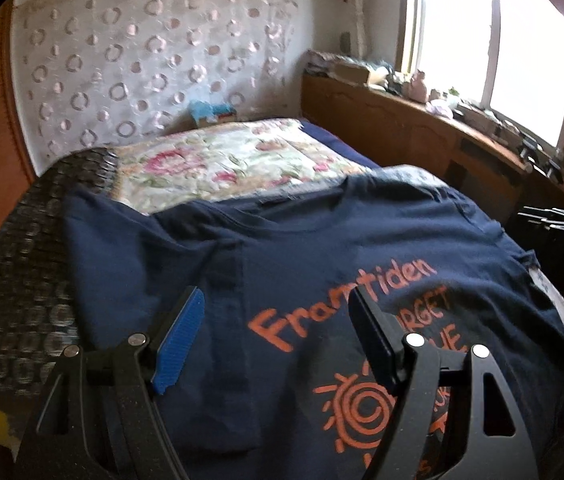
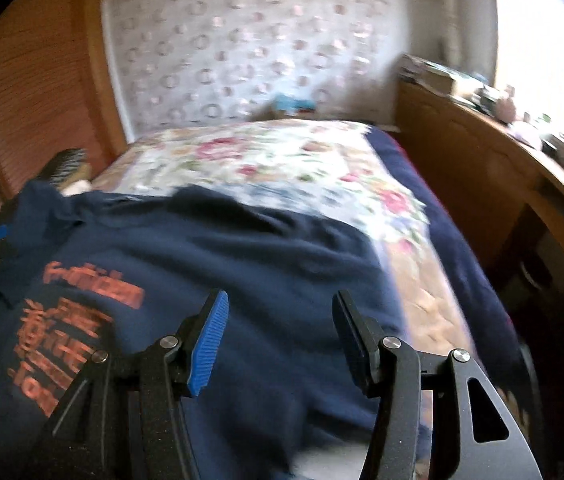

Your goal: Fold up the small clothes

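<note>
Bedroom light from a bright window (image 1: 494, 52) falls on a bed with a floral quilt (image 1: 217, 164), where a navy T-shirt (image 1: 322, 248) lies spread across the near end, its orange lettering and sun print facing up.

Only the left wrist view shows the dark patterned cloth (image 1: 21, 280) at the shirt's left edge, the white tag on the shirt's right side, and the print sharply. The right wrist view, which is blurred, shows the shirt's plain right half, the quilt's bare right edge and a wooden slatted panel (image 2: 29, 80) on the left.

Nearest, the left gripper (image 1: 277, 316) hangs over the lettering with its jaws spread wide and nothing between the blue pads. The right gripper (image 2: 279, 314) is parted over plain navy cloth, empty too; whether either touches the shirt I cannot tell.

Farther off, a wooden cluttered shelf (image 1: 422, 96) runs below the window, and circle-patterned wallpaper (image 1: 141, 52) covers the far wall.
</note>
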A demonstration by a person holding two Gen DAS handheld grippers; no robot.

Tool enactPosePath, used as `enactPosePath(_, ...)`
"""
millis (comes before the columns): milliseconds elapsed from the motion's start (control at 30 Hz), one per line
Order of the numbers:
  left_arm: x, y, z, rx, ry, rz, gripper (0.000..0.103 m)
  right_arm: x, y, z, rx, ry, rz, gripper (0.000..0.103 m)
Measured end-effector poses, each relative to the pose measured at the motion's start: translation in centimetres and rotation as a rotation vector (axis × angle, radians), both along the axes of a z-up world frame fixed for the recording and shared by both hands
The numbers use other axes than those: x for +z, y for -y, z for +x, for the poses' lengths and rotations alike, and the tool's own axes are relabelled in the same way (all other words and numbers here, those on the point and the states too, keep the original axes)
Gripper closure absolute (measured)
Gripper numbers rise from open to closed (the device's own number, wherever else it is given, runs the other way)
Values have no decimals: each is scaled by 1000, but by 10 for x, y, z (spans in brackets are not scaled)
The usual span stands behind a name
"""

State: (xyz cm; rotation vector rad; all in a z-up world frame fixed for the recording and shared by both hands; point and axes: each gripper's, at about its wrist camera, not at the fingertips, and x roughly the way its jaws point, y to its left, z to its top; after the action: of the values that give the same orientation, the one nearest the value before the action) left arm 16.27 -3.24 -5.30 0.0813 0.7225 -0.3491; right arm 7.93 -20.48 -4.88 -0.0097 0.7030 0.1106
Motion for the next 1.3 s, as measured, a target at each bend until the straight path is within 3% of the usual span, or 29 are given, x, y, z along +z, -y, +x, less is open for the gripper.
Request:
enactPosePath(267, -22, 22, 13, -50, -88, 49, 28, -23, 42, -28, -116, -86, 29, 47)
enactPosePath(500, -34, 28, 18, -52, -136, 77, 28, -27, 48, -32, -100, -158, 82, 47)
enactPosePath(667, -41, 30, 22, -33, -166, 94, 27, -21, 59, -15, -77, -189, 96, 63)
enactPosePath(867, -42, 37, 22, -51, -175, 107, 18, -12, 65, -8, -74, -179, 57, 78)
enactPosePath(967, -43, 40, 23, -62, -179, 112, 12, -13, 61, -11, -80, -167, 14, 89)
enactPosePath(1000, -44, 41, 24, -67, -181, 115, 10, -13, 58, -12, -76, -161, -3, 98)
enactPosePath(1300, -44, 46, 24, -74, -183, 120, 7, 9, 43, -15, -46, -51, -19, 100)
